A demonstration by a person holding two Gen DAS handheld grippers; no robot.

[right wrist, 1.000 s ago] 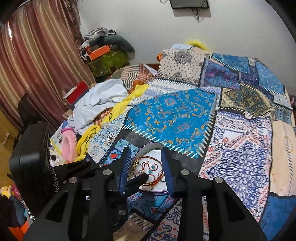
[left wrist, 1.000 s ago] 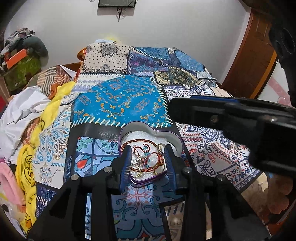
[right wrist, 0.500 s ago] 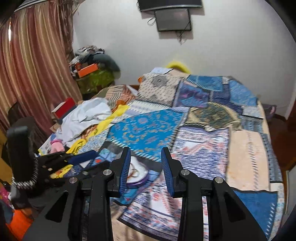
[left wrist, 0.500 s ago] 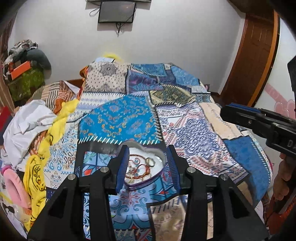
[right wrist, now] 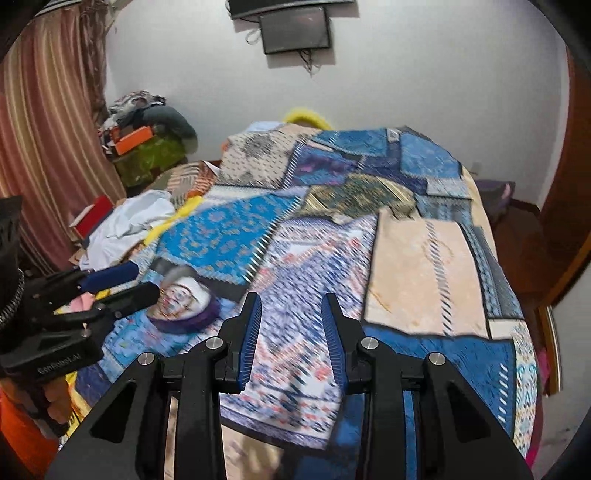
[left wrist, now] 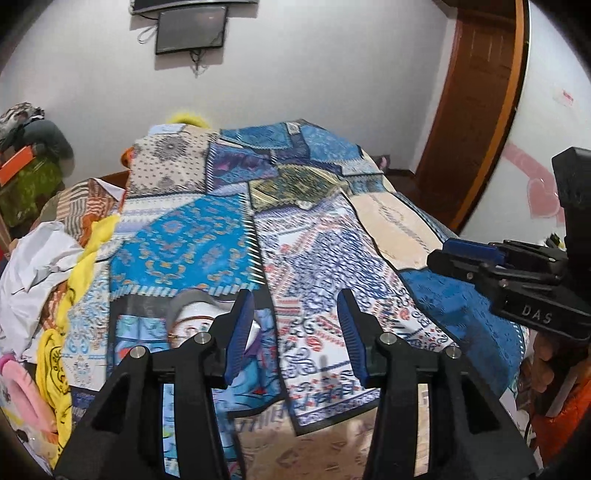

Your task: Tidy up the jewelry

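Observation:
A heart-shaped purple-rimmed dish [right wrist: 184, 301] with red and gold jewelry lies on the patchwork bedspread [right wrist: 413, 266]. In the left wrist view the dish [left wrist: 192, 317] sits left of my left gripper [left wrist: 295, 332], partly hidden by the left finger. My left gripper is open and empty, raised above the bed; it also shows in the right wrist view [right wrist: 118, 284] beside the dish. My right gripper [right wrist: 291, 332] is open and empty over the blue-white patch, right of the dish. It shows at the right edge of the left wrist view [left wrist: 465, 258].
A pile of white and yellow clothes [left wrist: 48, 266] lies on the bed's left side. A wall screen [right wrist: 295, 29] hangs behind the bed. A wooden door [left wrist: 476, 107] stands to the right, and a striped curtain [right wrist: 40, 147] hangs at the left.
Both grippers have pulled back and up from the dish. The left gripper has shifted right, so the dish now lies left of its fingers. Both stay open.

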